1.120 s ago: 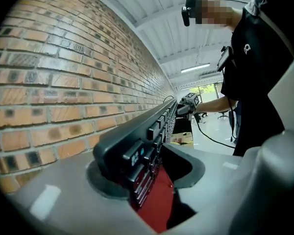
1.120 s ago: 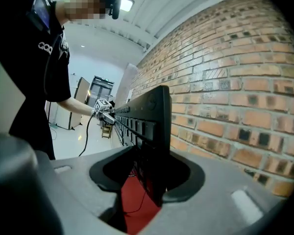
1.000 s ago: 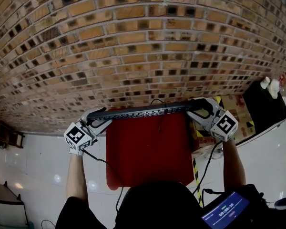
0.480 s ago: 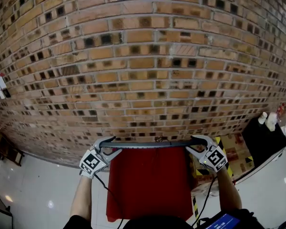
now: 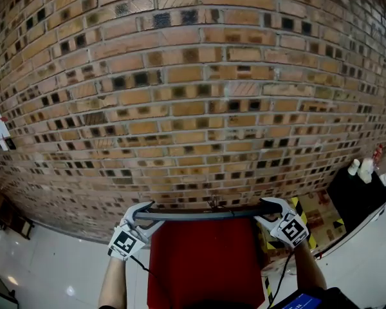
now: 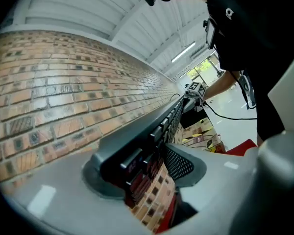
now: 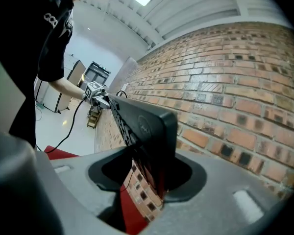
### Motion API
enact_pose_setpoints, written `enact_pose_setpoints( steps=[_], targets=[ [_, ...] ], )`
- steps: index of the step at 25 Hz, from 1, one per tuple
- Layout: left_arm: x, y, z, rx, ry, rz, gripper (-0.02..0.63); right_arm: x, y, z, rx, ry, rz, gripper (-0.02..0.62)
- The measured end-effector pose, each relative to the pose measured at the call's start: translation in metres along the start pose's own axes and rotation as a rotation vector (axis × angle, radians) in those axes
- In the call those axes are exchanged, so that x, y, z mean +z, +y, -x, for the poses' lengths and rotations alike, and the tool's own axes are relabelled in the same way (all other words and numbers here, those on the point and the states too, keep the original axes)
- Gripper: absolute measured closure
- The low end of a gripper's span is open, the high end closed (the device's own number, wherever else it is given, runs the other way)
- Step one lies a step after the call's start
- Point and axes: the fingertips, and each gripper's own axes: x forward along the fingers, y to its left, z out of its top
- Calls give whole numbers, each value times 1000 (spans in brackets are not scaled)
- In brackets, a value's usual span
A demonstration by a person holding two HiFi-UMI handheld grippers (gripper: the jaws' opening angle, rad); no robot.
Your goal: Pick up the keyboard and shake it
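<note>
Spanning crosswise in mid-air, the keyboard (image 5: 202,215) is held by its ends in the left gripper (image 5: 141,215) and right gripper (image 5: 268,210), both sets of fingers opening.

The keyboard (image 5: 202,214) hangs above the mat (image 5: 202,262), before the wall (image 5: 193,95).

A black keyboard (image 5: 206,215) was held in the air, off the worktop, in front of a brick wall. From the head view it showed edge-on, as a thin, dark, level bar. It stood on its long edge, with the rows of dark keys (image 6: 162,126) turned toward the person and the smooth back, which bore a round logo (image 7: 146,127), turned toward the bricks. Its left end sat between the opening jaws of the left gripper (image 5: 140,214), and its right end between the opening jaws of the right gripper (image 5: 270,210).
</note>
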Motion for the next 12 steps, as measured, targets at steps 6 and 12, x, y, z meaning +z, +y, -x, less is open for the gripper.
enact_pose_setpoints(
  steps=[6,12],
  targets=[
    [-20,0,-13,-10,13,59,359,-18,-6,-11,-8,23,-46,403],
    [8,-8,5,38,-33,15,351,20,0,11,-33,19,72,402]
  ],
)
